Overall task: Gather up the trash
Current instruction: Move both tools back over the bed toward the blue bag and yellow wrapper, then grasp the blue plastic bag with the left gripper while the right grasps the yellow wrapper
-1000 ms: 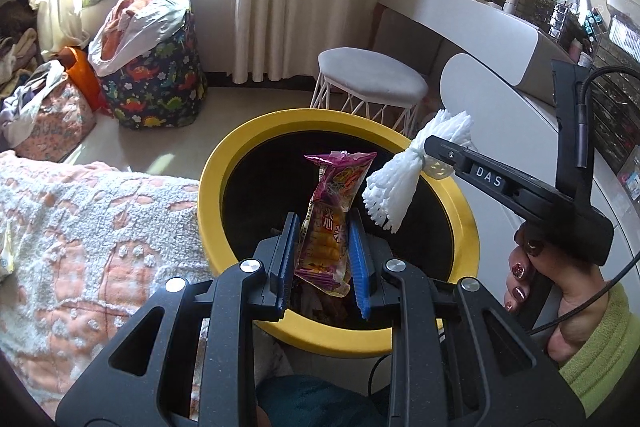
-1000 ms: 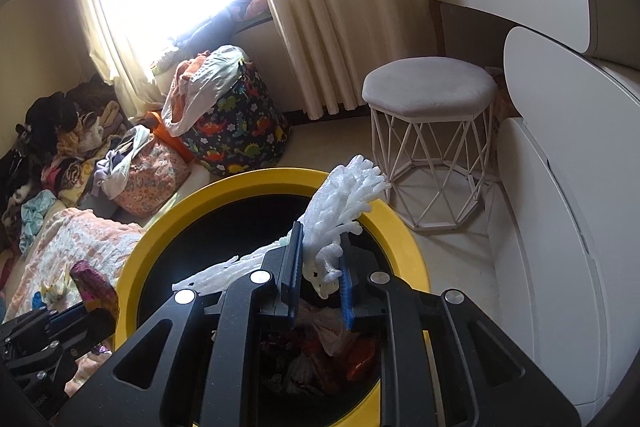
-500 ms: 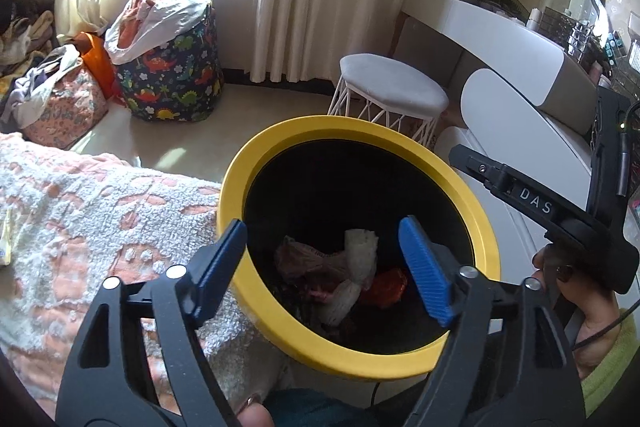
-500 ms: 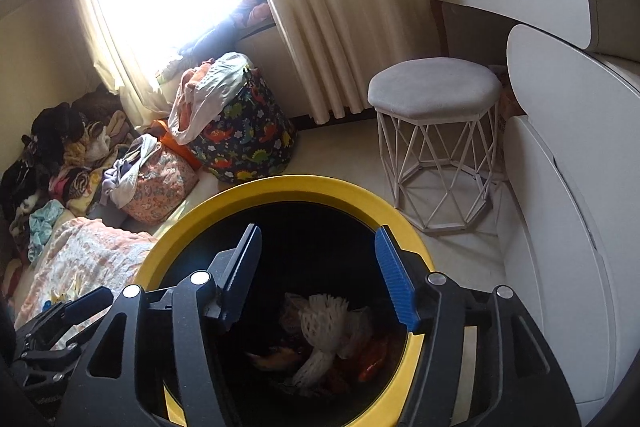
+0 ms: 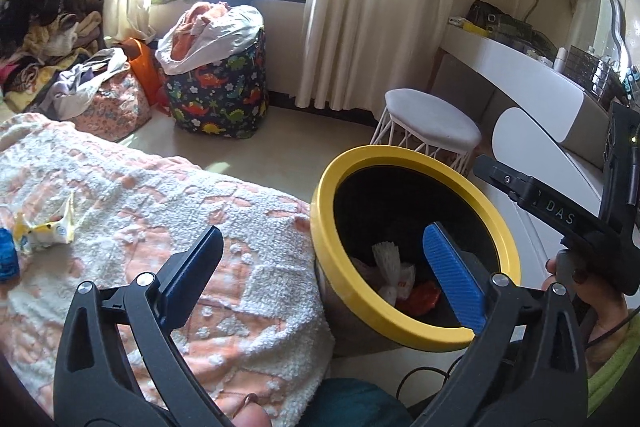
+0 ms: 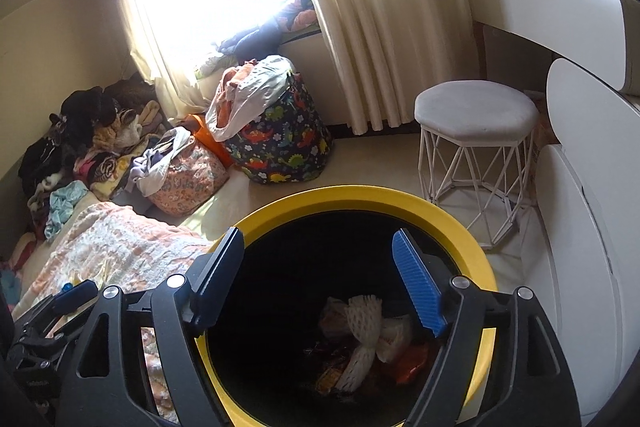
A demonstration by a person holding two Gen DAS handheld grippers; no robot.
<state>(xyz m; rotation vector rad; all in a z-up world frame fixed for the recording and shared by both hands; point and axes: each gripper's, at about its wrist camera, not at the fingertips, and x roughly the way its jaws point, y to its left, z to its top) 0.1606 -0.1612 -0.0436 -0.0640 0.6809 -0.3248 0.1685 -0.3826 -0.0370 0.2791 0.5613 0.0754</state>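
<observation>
Trash lies in 2 places, and the yellow-rimmed bin (image 5: 408,335) serves as the landmark. On the bed (image 5: 168,211), whose orange-and-white blanket touches the bin's left side, 1 crumpled yellow-white wrapper (image 5: 46,227) sits well to the left of the bin, with 1 blue item (image 5: 8,259) just beside it, cut off by the frame edge. Inside the bin, at the bottom, lie 1 white foam net sleeve (image 6: 362,331), 1 orange-red wrapper (image 6: 408,363) and other scraps too dark to count.

Beyond the bin, against the curtain, stands 1 dinosaur-print bag (image 5: 218,95) stuffed with clothes; 1 pink floral bag (image 5: 114,103) sits left of it. 1 white wire-legged stool (image 6: 476,147) stands just behind the bin, to its right, next to the white worktop (image 6: 560,15).

The left claw (image 5: 324,279) hangs over the bed edge and the bin's left rim, its jaws having just been opening, now spread wide with nothing between them. The right claw (image 6: 320,279) hovers directly above the bin mouth; its jaws have also just been opening and stand apart, empty.
</observation>
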